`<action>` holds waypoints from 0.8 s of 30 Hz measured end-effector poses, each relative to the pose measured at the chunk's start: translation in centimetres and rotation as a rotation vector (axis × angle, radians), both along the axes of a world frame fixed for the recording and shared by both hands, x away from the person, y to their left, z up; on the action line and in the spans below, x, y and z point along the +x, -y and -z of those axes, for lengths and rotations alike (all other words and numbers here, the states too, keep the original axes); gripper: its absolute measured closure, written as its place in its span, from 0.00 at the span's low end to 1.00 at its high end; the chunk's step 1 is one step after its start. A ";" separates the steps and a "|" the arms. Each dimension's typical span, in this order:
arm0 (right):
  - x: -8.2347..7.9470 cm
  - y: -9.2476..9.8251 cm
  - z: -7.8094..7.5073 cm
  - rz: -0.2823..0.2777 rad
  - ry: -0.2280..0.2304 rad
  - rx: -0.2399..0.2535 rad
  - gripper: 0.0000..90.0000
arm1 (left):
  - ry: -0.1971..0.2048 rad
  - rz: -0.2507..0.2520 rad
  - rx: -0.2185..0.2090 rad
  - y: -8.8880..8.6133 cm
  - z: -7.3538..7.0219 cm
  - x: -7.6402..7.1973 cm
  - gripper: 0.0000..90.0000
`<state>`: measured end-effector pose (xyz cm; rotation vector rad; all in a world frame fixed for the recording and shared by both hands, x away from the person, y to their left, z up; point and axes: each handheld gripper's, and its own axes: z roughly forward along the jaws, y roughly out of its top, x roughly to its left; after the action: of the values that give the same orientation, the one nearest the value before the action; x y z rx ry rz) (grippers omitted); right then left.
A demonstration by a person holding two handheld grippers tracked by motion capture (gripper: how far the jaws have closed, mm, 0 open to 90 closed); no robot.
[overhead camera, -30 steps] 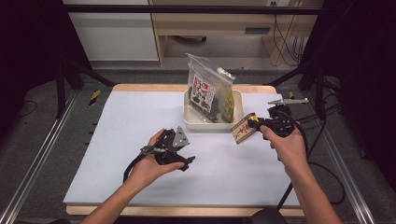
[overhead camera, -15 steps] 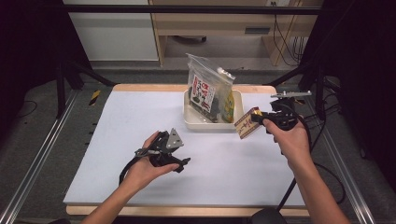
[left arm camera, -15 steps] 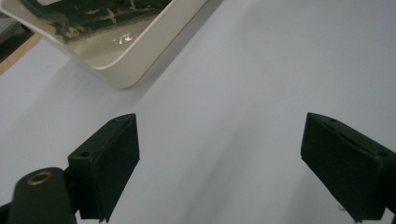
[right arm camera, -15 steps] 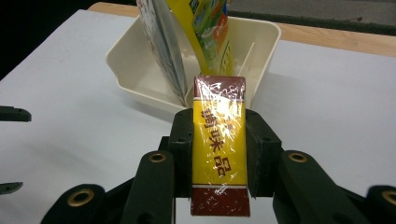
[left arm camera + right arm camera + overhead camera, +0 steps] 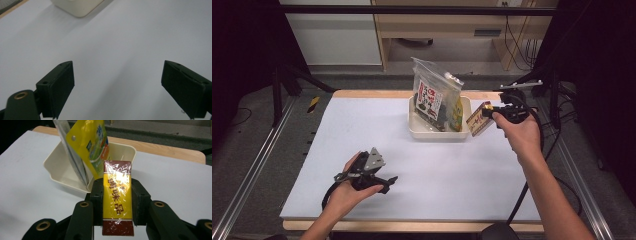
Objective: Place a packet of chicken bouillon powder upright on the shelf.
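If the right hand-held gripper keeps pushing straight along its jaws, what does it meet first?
Probably the cream tray: the right hand-held gripper, clamped on the yellow-and-brown packet, points at its near wall and the yellow pouch standing inside. Depth is hard to judge.

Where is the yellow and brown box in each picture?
High view: the yellow and brown box is at right of centre, held in the right gripper, beside the cream tray.
Left gripper view: not in it; the tray's corner is at the top.
Right gripper view: centre, between the jaws.
Shared landmark: the tray.
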<state>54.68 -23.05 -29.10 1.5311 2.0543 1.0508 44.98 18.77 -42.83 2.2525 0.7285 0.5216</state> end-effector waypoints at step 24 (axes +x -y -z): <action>7.8 -3.0 -0.2 0.121 -0.056 -0.058 0.76 | -0.002 -0.105 -0.031 -5.9 1.1 -2.0 0.12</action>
<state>62.51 -20.06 -28.90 1.6494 1.9827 0.9054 42.97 24.63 -43.92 2.1951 0.8540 0.5545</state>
